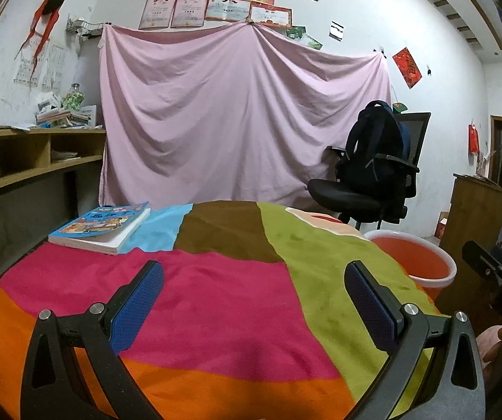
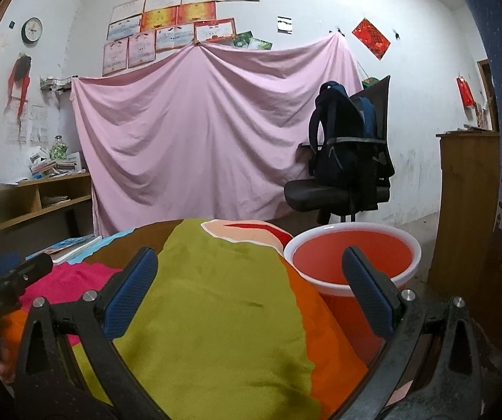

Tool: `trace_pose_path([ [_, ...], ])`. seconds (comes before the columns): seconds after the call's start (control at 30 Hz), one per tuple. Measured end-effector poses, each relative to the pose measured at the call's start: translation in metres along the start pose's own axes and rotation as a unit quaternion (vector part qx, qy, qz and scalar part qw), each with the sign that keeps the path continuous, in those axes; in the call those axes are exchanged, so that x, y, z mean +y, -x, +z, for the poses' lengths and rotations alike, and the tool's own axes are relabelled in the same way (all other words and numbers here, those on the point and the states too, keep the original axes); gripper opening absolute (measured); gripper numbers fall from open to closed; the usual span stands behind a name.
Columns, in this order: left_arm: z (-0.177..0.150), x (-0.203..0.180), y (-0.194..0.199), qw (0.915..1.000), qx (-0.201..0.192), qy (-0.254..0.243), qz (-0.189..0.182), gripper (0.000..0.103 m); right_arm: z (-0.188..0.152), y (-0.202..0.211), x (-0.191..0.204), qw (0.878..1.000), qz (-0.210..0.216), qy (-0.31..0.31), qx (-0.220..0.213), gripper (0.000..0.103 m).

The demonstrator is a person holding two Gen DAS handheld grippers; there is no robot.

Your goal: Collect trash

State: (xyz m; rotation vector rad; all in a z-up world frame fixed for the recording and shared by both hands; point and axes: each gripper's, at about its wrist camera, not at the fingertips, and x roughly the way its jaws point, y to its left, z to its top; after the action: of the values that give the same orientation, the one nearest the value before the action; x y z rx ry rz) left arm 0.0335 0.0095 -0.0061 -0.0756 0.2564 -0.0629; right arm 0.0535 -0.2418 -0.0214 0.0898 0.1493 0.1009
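Note:
An orange bucket with a white rim [image 2: 352,262] stands on the floor beside the right edge of the table; it also shows in the left wrist view [image 1: 415,259]. I see nothing inside it. My left gripper [image 1: 254,273] is open and empty above the multicoloured cloth [image 1: 215,297]. My right gripper [image 2: 251,262] is open and empty over the cloth's right edge [image 2: 215,297], its right finger in front of the bucket. No loose trash shows on the cloth in either view.
A book [image 1: 100,225] lies at the cloth's far left. An office chair with a dark backpack [image 1: 373,168] stands behind the table. A wooden shelf [image 1: 23,161] runs along the left wall, a wooden cabinet [image 2: 468,203] stands at the right. A pink sheet [image 1: 233,122] hangs behind.

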Motion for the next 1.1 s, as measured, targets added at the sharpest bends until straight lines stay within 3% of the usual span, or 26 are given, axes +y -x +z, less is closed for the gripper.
trace_pose_path([
  [1.1,-0.0012,-0.0085,0.0035,0.9998,-0.011,-0.012,0.007,0.101,-0.0009,-0.0044,-0.0031,1.0,0.0,-0.002,0.009,0.103],
])
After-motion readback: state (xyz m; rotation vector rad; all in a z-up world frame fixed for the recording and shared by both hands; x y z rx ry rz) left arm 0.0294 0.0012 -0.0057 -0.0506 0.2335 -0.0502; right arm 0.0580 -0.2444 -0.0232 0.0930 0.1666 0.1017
